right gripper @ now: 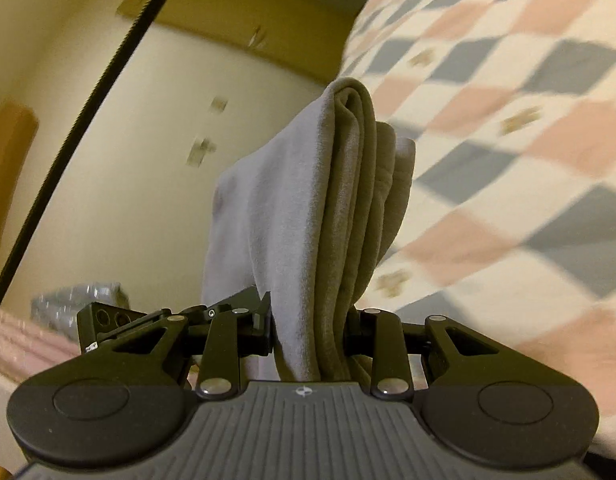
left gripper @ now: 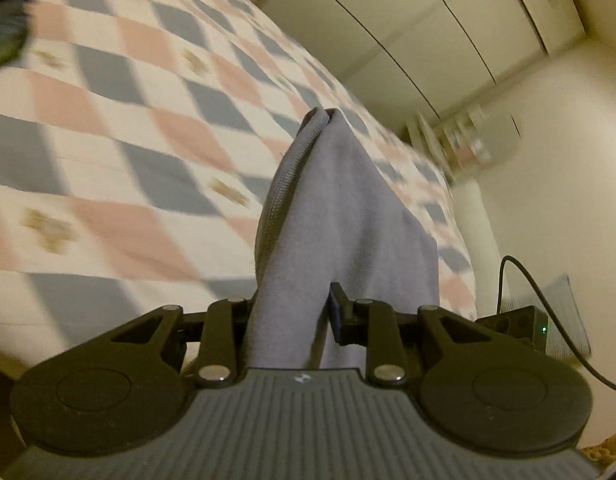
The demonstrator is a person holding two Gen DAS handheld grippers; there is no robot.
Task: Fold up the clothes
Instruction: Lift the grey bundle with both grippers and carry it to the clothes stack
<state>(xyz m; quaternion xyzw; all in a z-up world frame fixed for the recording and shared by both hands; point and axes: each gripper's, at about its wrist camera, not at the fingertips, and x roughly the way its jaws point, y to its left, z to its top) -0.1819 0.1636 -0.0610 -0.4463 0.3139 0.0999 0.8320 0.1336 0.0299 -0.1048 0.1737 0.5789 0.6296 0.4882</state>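
**Ana:** While the left wrist view looks over the bed toward the wall, what does it catch that the other misses?

**Ben:** A ribbed hem on the grey garment (left gripper: 339, 216), running up its left edge to the peak. The left gripper (left gripper: 296, 316) has its two fingers pinched on that cloth, which rises from between them and stands above the checkered bedspread (left gripper: 108, 128). Behind are pale wardrobe doors (left gripper: 407, 28), a blurred shelf of small items (left gripper: 459, 140), and a black cable (left gripper: 547, 308) curving down on the right.

**Ana:** And the right wrist view?

**Ben:** It shows the layers. The grey garment (right gripper: 308, 216) is doubled over several times, with the folds stacked side by side and rounded at the top. The right gripper (right gripper: 308, 332) has its fingers pressed onto that bundle from both sides. The same bedspread (right gripper: 507, 128) fills the right of the view; a cream wall (right gripper: 148, 160) and a dark diagonal strip (right gripper: 100, 88) fill the left.

**Ana:** Any containers?

**Ben:** One clear plastic thing (right gripper: 76, 296) low on the left, beyond the gripper. It is too blurred to say what it holds, or whether it is a bag or a tub.

**Ana:** So where is the garment?

**Ben:** Held up between both grippers, off the bedspread.
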